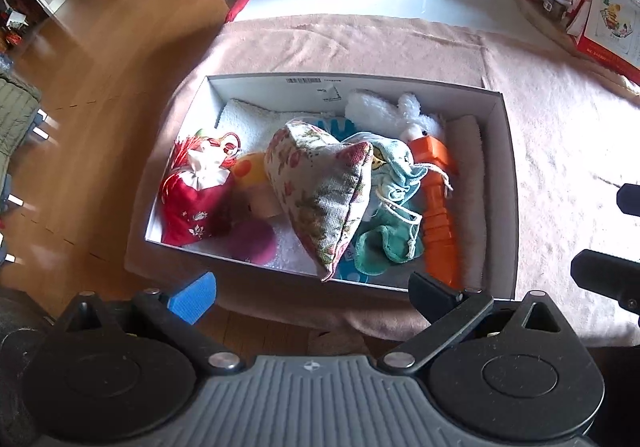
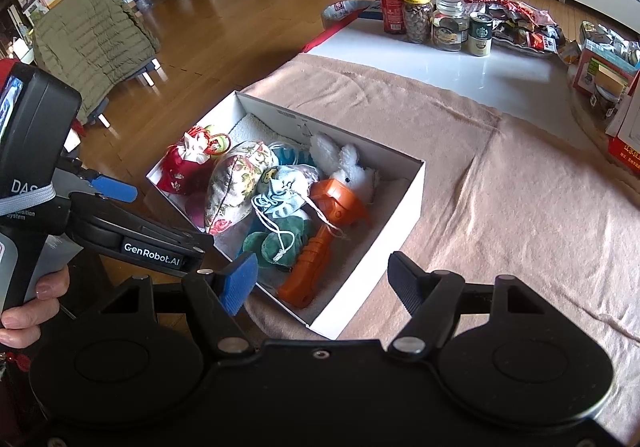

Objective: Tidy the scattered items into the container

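Both claws hover empty over a filled white cardboard box [image 1: 502, 183] on the pink-towel-covered surface [image 2: 520, 207].

The left claw [image 1: 308, 293] and right claw [image 2: 320, 279] each stand with jaws apart, nothing between them, near the box's front edge. Inside the box lie a floral fabric pyramid pouch [image 1: 324, 191], a red drawstring bag [image 1: 196, 203], a pale blue drawstring pouch [image 2: 280, 193], an orange plastic toy tool [image 2: 320, 247], and a white plush rabbit [image 2: 348, 167] at the far end.

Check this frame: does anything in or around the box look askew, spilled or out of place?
Mostly tidy. The floral cushion stands tilted on edge atop the pile in the white box, its lower corner poking over the near rim. Nothing spilled on the blanket.
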The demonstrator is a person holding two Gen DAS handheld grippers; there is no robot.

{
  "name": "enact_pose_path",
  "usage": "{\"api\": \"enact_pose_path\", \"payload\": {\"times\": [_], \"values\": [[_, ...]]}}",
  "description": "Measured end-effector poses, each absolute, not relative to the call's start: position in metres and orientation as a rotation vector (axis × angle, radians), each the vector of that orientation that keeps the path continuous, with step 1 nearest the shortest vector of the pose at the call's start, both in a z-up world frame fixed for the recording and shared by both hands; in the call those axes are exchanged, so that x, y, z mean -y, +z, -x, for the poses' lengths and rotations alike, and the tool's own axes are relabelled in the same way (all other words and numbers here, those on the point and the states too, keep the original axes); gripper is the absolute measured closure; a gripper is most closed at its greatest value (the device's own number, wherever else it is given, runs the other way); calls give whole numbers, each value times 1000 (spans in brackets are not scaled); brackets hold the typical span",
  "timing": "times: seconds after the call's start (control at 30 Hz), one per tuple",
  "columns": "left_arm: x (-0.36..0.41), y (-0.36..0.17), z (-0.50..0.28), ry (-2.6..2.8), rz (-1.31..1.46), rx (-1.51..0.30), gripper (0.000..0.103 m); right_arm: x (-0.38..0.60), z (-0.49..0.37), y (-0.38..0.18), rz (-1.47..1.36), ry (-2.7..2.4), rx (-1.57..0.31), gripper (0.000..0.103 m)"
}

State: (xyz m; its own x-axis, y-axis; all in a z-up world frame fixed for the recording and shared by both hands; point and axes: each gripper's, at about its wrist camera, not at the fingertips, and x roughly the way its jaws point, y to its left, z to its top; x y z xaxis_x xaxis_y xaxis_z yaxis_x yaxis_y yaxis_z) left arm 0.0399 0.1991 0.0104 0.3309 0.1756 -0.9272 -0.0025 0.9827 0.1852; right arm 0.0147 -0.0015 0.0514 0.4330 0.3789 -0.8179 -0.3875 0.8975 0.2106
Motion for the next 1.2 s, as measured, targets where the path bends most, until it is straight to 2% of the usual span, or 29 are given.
{"api": "enact_pose_path", "payload": {"times": [1.2], "values": [[-195, 0, -39, 99, -137, -1241, 1, 4, -18, 48, 10, 470, -1017, 33]]}}
